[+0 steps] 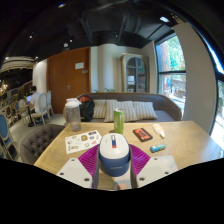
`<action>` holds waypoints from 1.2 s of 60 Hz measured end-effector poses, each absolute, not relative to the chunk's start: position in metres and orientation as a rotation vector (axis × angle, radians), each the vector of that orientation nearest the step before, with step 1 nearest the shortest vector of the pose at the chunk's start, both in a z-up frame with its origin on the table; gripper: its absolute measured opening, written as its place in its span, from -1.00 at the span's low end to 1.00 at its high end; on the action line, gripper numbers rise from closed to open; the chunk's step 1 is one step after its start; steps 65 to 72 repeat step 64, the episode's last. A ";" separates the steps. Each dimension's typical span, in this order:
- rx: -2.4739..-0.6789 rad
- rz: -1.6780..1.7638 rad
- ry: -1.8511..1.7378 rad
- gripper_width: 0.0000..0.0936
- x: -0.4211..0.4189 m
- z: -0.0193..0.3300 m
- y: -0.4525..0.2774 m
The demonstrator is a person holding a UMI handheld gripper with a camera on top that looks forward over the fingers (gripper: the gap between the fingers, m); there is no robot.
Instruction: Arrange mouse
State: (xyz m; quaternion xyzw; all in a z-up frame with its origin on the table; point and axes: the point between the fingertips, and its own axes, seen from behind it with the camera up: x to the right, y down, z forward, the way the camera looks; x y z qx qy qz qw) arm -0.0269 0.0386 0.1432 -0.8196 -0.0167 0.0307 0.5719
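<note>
Two fingers (76, 170) of the gripper (114, 172) close on a mouse (114, 152), one on each flank, with the magenta pads pressed against its sides; by the look of it the gripper is clenched on the mouse, which is white at the far end with a blue-grey band toward the near end. The mouse sits between the fingers at the near edge of a pale table (190, 140); whether it is lifted or touching the tabletop I cannot tell.

To do this step well, I would keep the squeeze even on both flanks so the rounded shell does not squirt forward, hold the mouse level, and set it down flat on open wood before easing off. The bare stretch just ahead of the fingers looks the safest spot. Steer wide of the sheet (83, 141) to the far left and of the small things to the right: a red box (143, 133), a blue piece (158, 148) and a white tube (161, 131).

Containers stand farther back. A clear jar (72, 114) with a lid is at the far left; its contents are too dim to name. A green can (119, 120) stands upright near the middle, closed as far as I can see, so nothing inside shows. Both are well apart from the mouse, and a careless sweep forward could tip them.
</note>
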 end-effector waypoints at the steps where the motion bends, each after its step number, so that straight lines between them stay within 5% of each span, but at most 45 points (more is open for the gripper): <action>1: -1.905 0.046 -0.036 -0.06 -0.014 0.152 0.036; 8: -1.884 -0.098 0.005 -0.07 0.062 0.163 0.022; 23: -2.134 -0.056 0.059 -0.07 0.118 0.028 0.020; 31: -2.200 -0.028 0.036 -0.01 0.113 -0.010 0.018; 40: -2.210 0.014 0.050 0.24 0.112 -0.009 0.019; 45: -2.194 0.014 0.006 0.92 0.113 -0.003 0.018; 48: -2.180 0.012 -0.018 0.79 0.114 0.002 0.016; 72: -2.191 0.128 -0.066 0.81 0.105 0.012 -0.017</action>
